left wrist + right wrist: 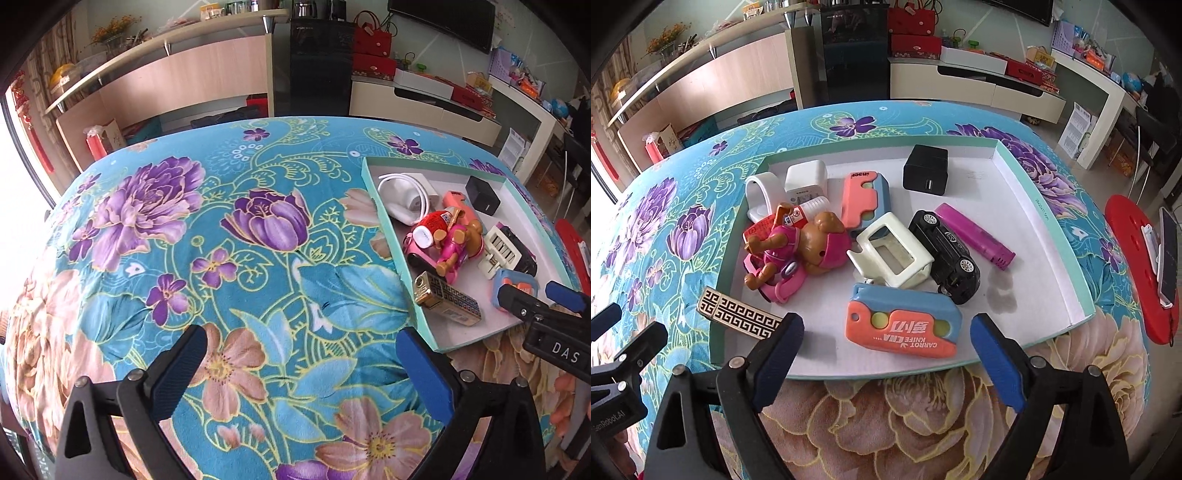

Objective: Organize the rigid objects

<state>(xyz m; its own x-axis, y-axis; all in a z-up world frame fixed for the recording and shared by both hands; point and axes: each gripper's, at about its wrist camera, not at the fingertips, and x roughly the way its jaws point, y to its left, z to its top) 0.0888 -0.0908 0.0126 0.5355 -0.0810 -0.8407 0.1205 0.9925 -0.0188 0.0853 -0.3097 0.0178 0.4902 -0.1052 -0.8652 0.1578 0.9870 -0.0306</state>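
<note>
Right wrist view: shallow teal-rimmed tray (1039, 192) crowded with small hard toys.

Left wrist view: looks steeply down along own fingers onto floral cloth (236, 236), close; shallow box (402, 254) off to right edge. Right wrist view: looks steeply down, near, straight over same shallow box (1045, 221), contents filling centre. Shared: box, cloth, far wall cabinets. Each view catches other gripper at frame edge.
</note>
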